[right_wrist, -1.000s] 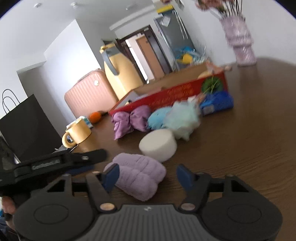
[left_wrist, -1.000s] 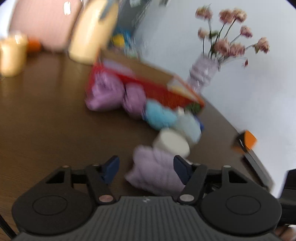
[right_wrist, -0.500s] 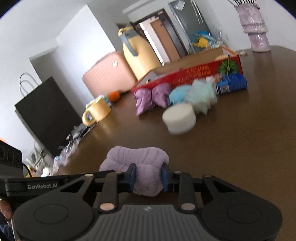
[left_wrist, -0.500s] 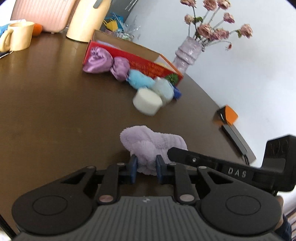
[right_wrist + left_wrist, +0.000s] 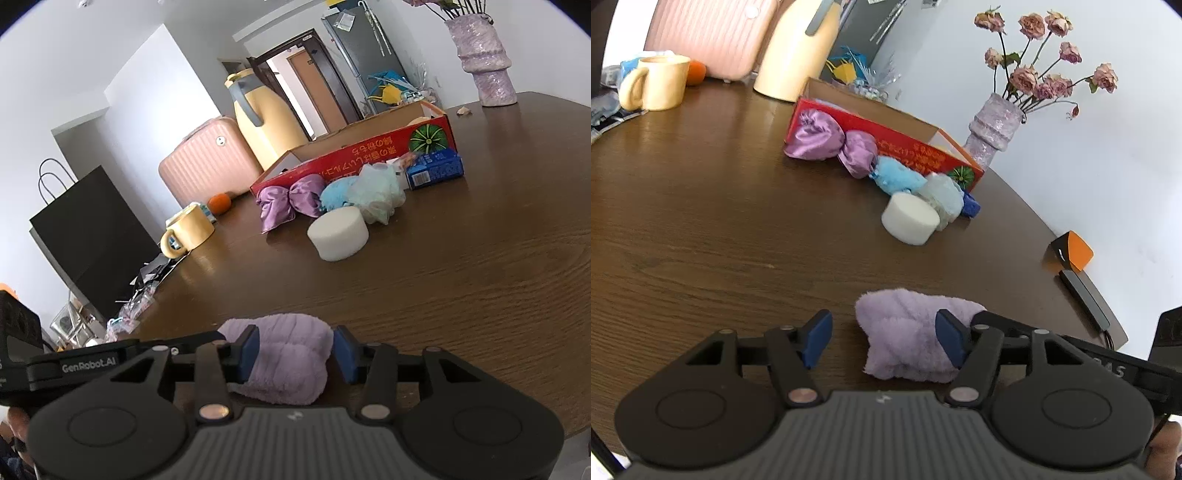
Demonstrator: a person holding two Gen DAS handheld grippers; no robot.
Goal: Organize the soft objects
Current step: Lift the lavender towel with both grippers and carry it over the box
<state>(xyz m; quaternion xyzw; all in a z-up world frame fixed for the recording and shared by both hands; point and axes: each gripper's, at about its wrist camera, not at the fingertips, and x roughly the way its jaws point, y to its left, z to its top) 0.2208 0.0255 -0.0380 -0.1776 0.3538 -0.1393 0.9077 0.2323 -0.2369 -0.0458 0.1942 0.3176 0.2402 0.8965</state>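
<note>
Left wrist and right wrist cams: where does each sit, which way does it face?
Left wrist: on the left hand-held gripper, low over the table, facing the red box and vase; jaws open, right gripper's body at the right edge.
Right wrist: on the right hand-held gripper, facing the suitcase and doorway; jaws around the purple towel.
Shared: towel, white sponge, box.

My left gripper [image 5: 882,341] hangs low over the dark wooden tabletop [image 5: 701,229], jaws spread wide, a lilac fluffy towel [image 5: 908,343] lying just inside the right-hand blue pad. Beyond it, a white foam puck [image 5: 910,219], pale and blue puffs and a purple satin bow [image 5: 831,142] line a red carton [image 5: 905,144].
</note>
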